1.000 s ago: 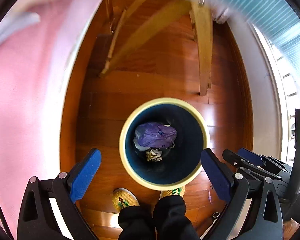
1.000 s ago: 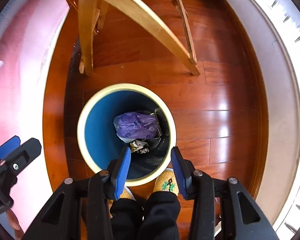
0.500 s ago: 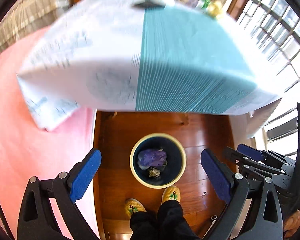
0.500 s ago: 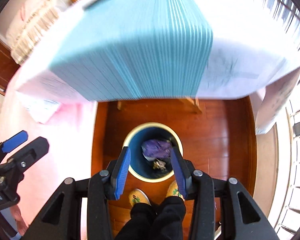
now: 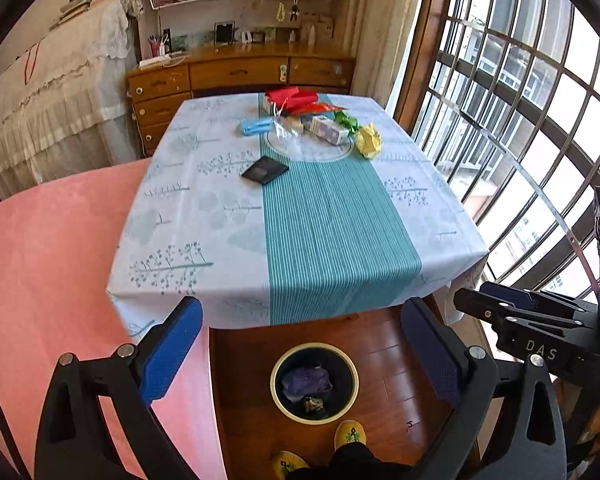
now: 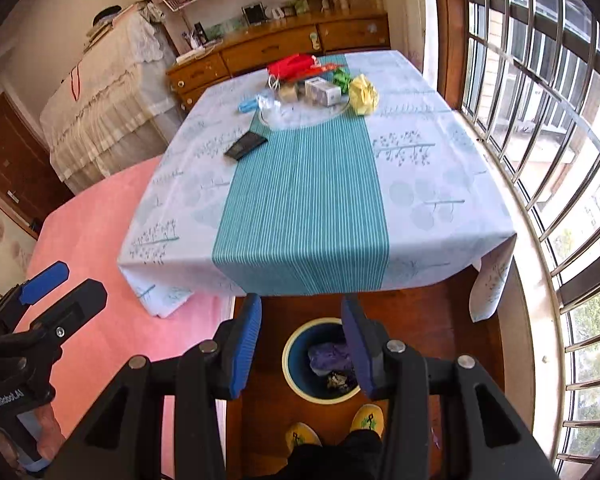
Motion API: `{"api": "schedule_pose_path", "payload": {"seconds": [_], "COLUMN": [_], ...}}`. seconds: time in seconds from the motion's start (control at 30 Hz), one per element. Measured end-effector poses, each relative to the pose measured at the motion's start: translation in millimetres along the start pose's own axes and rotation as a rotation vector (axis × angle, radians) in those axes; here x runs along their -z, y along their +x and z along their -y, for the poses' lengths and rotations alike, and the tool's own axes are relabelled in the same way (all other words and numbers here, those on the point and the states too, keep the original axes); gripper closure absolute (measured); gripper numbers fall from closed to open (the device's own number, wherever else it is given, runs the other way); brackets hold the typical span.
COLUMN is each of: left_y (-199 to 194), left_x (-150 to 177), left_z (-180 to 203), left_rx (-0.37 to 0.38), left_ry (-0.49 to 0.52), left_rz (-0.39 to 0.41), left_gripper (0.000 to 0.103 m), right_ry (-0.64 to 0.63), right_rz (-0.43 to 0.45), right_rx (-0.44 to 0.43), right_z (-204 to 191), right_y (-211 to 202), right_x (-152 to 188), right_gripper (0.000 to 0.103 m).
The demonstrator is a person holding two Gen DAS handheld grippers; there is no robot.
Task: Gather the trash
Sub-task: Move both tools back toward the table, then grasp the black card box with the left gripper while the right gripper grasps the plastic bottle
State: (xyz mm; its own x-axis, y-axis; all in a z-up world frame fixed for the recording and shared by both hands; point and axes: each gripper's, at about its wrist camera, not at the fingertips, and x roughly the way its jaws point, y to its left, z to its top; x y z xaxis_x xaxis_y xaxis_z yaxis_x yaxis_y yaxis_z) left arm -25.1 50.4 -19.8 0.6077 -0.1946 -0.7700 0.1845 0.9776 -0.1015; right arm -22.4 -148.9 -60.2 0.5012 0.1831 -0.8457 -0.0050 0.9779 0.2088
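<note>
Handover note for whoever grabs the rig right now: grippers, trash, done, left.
Left gripper: open, empty, above the floor bin.
Right gripper: open, narrower gap, empty.
Bin stands on the wood floor at the table's near edge; a purple bag and small scraps are already in it.
Left on the tablecloth, far end: yellow crumpled paper, green wrapper, red packaging, small box, clear plastic bag, blue item, black flat item.

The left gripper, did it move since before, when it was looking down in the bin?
Yes. The left gripper went up and tipped back: the trash bin shrank below it, and the table top now shows.
</note>
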Motion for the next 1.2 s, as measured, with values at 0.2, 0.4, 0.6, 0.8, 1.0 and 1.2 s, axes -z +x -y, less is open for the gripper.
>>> {"api": "schedule_pose_path", "payload": {"seconds": [0.2, 0.4, 0.6, 0.8, 1.0, 1.2], "left_y": [-16.8, 1.5, 58.8, 149.9, 253.5, 330.3], "left_x": [-33.1, -61.1, -88.0, -122.5, -163.2, -187.7], "left_z": [-12.8, -25.7, -40.6, -46.3, -46.2, -42.0], "left_rx": [-0.018, 0.008, 0.016, -0.039, -0.115, -0.18], "left_ry": [-0.01, 0.003, -0.011, -0.014, -0.01, 0.054], "left_rz": [0.06, 0.013, -0.065, -0.168, -0.271, -0.358], "left_gripper": [0.004, 0.004, 0.004, 0.004, 0.004, 0.004], "right_ry": [0.008, -0.028, -0.067, -0.137, -0.213, -0.279], "right_rz": [0.087, 0.121, 0.096, 0.029, -0.078, -0.164], "right_rx": [0.011, 0.006, -0.01, -0.048, -0.093, -0.137], "right_z": [-10.0, -19.3, -17.4, -8.5, 7.9, 15.9], "right_y": [-22.5, -19.9, 17.1, 87.5, 166.2, 230.1], "right_x": [-32.6, -56.9, -99.8, -162.0, -221.5, -262.9], "right_gripper": [0.061, 0.061, 0.061, 0.061, 0.061, 0.061]}}
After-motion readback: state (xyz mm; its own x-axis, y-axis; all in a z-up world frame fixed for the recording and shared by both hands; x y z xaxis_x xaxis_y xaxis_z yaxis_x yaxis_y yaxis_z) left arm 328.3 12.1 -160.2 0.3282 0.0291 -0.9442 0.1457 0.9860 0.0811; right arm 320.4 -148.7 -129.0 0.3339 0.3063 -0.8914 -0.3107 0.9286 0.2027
